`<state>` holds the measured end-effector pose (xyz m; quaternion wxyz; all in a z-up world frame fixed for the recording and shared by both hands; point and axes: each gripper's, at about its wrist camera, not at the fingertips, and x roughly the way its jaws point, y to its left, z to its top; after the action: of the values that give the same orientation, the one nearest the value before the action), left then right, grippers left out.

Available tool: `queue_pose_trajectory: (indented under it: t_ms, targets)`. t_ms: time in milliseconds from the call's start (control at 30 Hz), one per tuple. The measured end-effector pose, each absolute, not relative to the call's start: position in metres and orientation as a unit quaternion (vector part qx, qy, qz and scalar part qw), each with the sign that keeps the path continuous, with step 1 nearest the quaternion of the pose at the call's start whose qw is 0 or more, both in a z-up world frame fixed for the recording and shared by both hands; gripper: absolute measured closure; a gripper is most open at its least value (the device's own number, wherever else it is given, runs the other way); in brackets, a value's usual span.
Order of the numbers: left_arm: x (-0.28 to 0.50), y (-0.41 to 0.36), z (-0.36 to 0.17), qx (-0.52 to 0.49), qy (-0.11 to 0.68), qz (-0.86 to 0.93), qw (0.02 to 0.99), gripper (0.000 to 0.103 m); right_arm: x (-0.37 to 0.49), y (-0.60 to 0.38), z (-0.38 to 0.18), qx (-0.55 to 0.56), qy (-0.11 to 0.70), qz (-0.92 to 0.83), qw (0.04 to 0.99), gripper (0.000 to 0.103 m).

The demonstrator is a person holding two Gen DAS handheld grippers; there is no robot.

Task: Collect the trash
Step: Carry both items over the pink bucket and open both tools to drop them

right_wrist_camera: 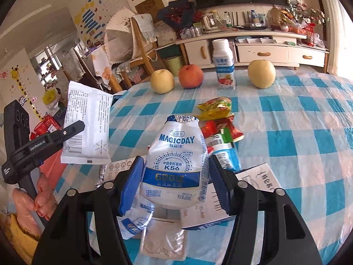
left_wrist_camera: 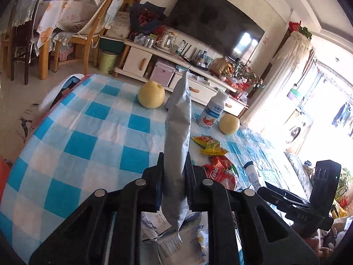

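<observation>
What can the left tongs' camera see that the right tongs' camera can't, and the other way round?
Only the left view shows the big dark TV and the right tongs from the side. Only the right view shows the red apple, a hand and the Magicday bottle pinched in the right tongs. Both show the checked tablecloth, the upright yogurt bottle and the white packet gripped by the left tongs.

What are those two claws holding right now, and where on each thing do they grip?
The left gripper pinches a white packet near its lower end. The right gripper squeezes a small drink bottle around its lower body.
</observation>
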<state>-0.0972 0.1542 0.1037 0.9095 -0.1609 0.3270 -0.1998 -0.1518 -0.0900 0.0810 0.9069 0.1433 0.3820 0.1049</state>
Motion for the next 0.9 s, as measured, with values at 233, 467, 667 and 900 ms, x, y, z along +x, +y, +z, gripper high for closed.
queue_pose_trajectory:
  t_ms: [233, 467, 667, 900]
  targets:
    - [-0.103, 0.227, 0.125, -0.179, 0.295, -0.121, 0.931, 0.085, -0.134, 0.004, 0.12, 0.115, 0.372, 0.2, 0.899, 0.042]
    - [-0.117, 0.337, 0.131, -0.209, 0.292, 0.002, 0.933, 0.085, -0.104, 0.142, 0.158, 0.093, 0.364, 0.325, 0.868, 0.042]
    - [-0.136, 0.442, 0.109, -0.27, 0.301, 0.103, 0.909, 0.085, -0.077, 0.265, 0.158, 0.077, 0.378, 0.401, 0.831, 0.042]
    - [-0.134, 0.508, 0.074, -0.303, 0.344, 0.187, 0.869, 0.085, -0.053, 0.354, 0.121, 0.07, 0.419, 0.425, 0.8, 0.041]
